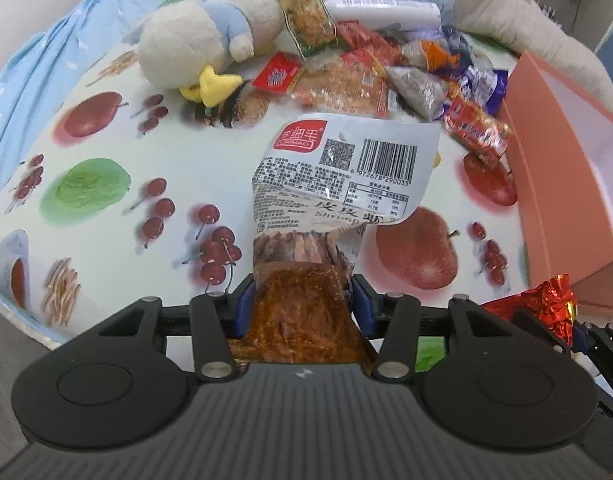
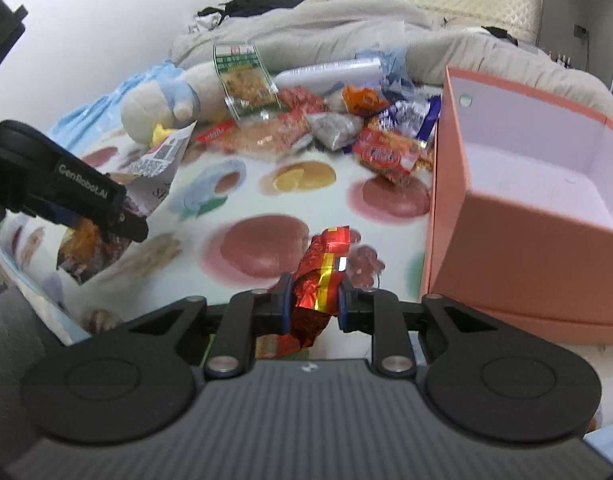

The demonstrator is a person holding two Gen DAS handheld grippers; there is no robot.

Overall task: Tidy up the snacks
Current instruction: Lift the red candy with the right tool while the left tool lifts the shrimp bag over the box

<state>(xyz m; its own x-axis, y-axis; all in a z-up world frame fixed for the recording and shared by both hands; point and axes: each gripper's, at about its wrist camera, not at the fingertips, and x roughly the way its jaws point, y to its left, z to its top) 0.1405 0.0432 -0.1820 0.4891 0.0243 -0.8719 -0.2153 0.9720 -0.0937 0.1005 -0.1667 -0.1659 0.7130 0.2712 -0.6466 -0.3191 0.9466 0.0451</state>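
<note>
A shrimp packet (image 1: 338, 184) is clamped in the left gripper (image 1: 302, 300) and a red foil snack (image 2: 322, 276) in the right gripper (image 2: 312, 300), each best released well inside the pink box (image 2: 518, 216) at right.

I see bare room on the fruit-print tablecloth (image 2: 266, 184) between me and the open pink cardboard box (image 2: 518, 216). At the far end, a heap of shiny snack packets (image 2: 346, 128) and a white plush duck toy (image 1: 194, 40) block the way.
</note>
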